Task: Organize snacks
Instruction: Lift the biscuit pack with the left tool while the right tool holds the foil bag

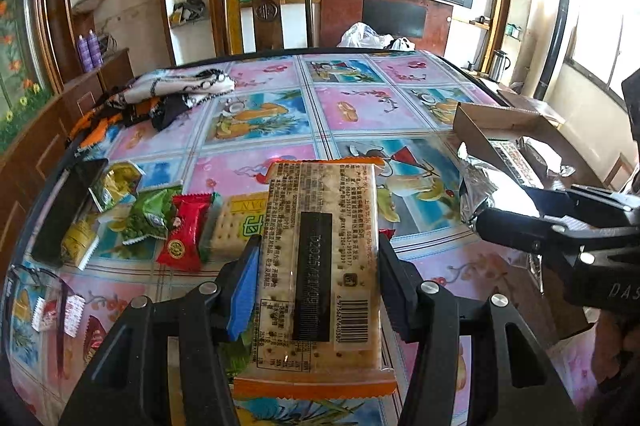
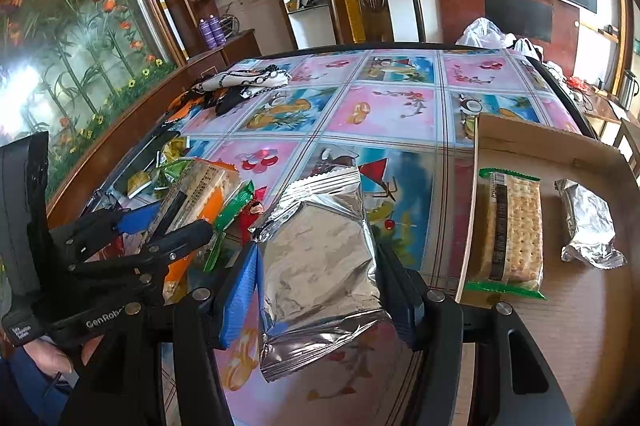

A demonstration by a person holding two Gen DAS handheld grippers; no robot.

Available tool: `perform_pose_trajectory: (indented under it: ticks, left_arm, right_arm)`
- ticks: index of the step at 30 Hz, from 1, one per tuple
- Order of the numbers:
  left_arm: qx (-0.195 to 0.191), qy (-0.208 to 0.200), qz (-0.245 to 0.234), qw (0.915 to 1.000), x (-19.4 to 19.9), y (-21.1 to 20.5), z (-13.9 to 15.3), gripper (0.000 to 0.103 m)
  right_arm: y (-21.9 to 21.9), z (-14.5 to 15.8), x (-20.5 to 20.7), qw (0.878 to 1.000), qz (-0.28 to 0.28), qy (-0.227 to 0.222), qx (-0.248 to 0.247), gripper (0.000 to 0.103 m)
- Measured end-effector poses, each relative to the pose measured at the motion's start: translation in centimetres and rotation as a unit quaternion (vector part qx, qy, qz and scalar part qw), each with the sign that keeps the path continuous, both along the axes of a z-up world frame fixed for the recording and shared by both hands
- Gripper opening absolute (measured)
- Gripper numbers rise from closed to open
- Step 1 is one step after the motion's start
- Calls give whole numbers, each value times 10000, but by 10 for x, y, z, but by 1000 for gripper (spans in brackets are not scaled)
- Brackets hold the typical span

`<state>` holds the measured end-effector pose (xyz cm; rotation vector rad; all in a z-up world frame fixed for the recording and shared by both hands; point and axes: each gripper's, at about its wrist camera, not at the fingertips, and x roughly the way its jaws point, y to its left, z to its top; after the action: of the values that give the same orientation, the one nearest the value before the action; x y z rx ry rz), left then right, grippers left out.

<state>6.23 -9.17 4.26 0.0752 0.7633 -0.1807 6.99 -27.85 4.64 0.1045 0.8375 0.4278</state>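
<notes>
In the left wrist view my left gripper (image 1: 319, 246) is shut on an orange-edged cracker packet (image 1: 320, 210), held lengthwise above the table with its barcode side up. My right gripper (image 2: 318, 250) is shut on a crinkled silver foil packet (image 2: 320, 266), just left of the cardboard box (image 2: 540, 142). Inside the box lie a green-edged cracker packet (image 2: 512, 226) and another silver packet (image 2: 588, 226). The right wrist view also shows the left gripper (image 2: 176, 220) with its cracker packet (image 2: 200, 194). At the right of the left wrist view the right gripper (image 1: 506, 206) appears beside the box (image 1: 496, 114).
Loose snacks lie at the table's left: green packets (image 1: 148, 214), a red packet (image 1: 184, 230), a cracker packet (image 1: 236, 226). A dark flat item (image 1: 64, 210) sits at the left edge. A patterned cloth (image 1: 180, 90) lies far left. A wooden chair (image 1: 264, 10) stands behind the table.
</notes>
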Motion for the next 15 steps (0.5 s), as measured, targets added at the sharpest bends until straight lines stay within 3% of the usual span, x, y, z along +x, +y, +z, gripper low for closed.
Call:
perform_pose_trajectory:
  ticks: [15]
  left_arm:
    - [655, -489, 222, 9964, -6, -8, 4, 53]
  right_arm:
    - [-1, -1, 1, 10000, -41, 8, -14, 63]
